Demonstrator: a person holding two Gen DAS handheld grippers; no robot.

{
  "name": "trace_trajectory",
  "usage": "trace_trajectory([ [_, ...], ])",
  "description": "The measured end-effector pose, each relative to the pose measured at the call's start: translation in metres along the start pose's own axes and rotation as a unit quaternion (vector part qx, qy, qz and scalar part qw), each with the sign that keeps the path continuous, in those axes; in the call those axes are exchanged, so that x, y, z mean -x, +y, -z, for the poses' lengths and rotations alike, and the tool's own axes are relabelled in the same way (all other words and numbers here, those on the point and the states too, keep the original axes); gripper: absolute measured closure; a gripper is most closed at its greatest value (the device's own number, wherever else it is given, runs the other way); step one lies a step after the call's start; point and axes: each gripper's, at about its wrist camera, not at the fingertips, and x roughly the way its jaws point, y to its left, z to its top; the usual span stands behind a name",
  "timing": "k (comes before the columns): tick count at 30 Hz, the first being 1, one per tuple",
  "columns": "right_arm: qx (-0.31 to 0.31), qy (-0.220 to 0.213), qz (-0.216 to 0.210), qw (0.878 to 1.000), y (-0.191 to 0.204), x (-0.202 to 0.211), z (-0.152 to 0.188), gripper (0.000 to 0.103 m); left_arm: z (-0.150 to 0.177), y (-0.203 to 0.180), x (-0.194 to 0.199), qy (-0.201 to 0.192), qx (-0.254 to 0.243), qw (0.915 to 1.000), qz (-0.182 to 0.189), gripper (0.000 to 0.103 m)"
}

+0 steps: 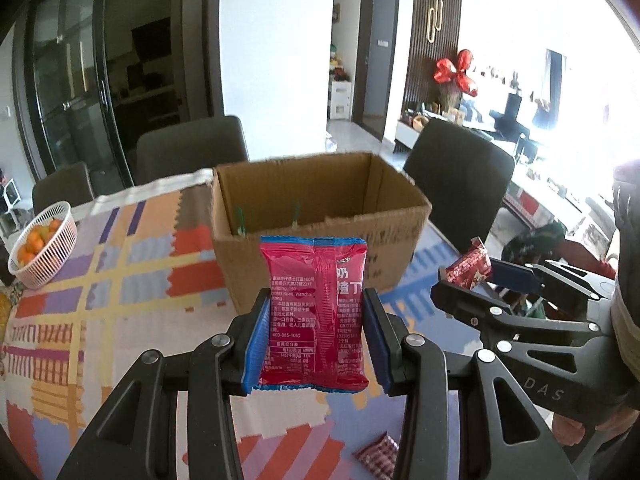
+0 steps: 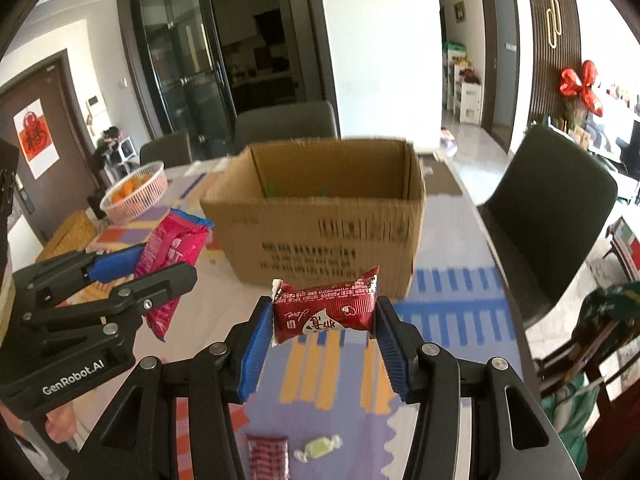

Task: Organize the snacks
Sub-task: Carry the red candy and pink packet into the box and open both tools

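Transfer step: both snacks are lifted and due for the box. Corrugated cardboard box (image 2: 328, 216), open-topped, stands on the patterned tabletop (image 1: 120, 280). Before the box, the left gripper (image 1: 314, 320) jaws clamp a flat, glossy pink packet (image 1: 314, 312); the right gripper (image 2: 324, 316) jaws pinch a crinkly red foil wrapper (image 2: 326, 306). Next, I judge: carry each over the box rim and release.

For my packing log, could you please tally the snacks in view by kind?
Pink packet in the left gripper: 1
Dark red packet in the right gripper: 1
Red checked packet on the table: 1
Pale wrapped candy: 1
Total: 4
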Motion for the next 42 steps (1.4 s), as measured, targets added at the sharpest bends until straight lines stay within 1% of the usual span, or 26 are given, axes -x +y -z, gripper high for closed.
trace_trajectory([
  [5, 0.003, -0.025, -0.002, 1.000, 0.002, 0.008, -0.023, 0.051, -0.017, 0.001, 0.008, -0.019, -0.008, 0.9998, -0.002, 0.060],
  [9, 0.013, -0.043, -0.005, 0.999, 0.006, 0.011, -0.047, 0.051, -0.036, 0.006, 0.009, -0.031, -0.011, 0.9994, -0.008, 0.060],
  [13, 0.023, -0.053, -0.006, 0.998, 0.009, 0.007, -0.069, 0.051, -0.056, 0.014, 0.001, -0.032, -0.008, 0.9994, -0.005, 0.060],
  [18, 0.027, -0.050, -0.008, 0.998, 0.006, -0.006, -0.089, 0.051, -0.077, 0.020, -0.014, -0.024, -0.019, 0.9995, -0.007, 0.060],
  [24, 0.038, -0.034, 0.006, 0.999, 0.002, -0.025, -0.108, 0.051, -0.097, 0.025, -0.034, -0.011, -0.035, 0.9993, -0.007, 0.060],
  [29, 0.044, -0.012, 0.011, 0.999, -0.006, -0.044, -0.119, 0.051, -0.107, 0.032, -0.057, 0.008, -0.032, 0.9994, -0.008, 0.060],
  [32, 0.047, 0.001, 0.015, 0.999, -0.010, -0.058, -0.126, 0.051, -0.114, 0.036, -0.076, 0.028, -0.025, 0.9993, 0.001, 0.060],
  [37, 0.040, 0.032, 0.018, 0.999, -0.016, -0.084, -0.126, 0.051, -0.117, 0.040, -0.102, 0.049, -0.013, 0.9987, 0.008, 0.059],
  [38, 0.039, 0.037, 0.018, 0.998, -0.017, -0.089, -0.125, 0.051, -0.118, 0.041, -0.105, 0.051, -0.013, 0.9986, 0.003, 0.057],
  [39, 0.038, 0.044, 0.018, 0.998, -0.019, -0.094, -0.125, 0.051, -0.117, 0.039, -0.107, 0.052, -0.011, 0.9985, -0.012, 0.052],
  [41, 0.039, 0.055, 0.018, 0.998, -0.022, -0.101, -0.125, 0.044, -0.116, 0.039, -0.106, 0.046, -0.007, 0.9986, -0.022, 0.051],
  [42, 0.037, 0.058, 0.020, 0.997, -0.024, -0.103, -0.125, 0.042, -0.114, 0.037, -0.102, 0.043, -0.010, 0.9987, -0.026, 0.048],
])
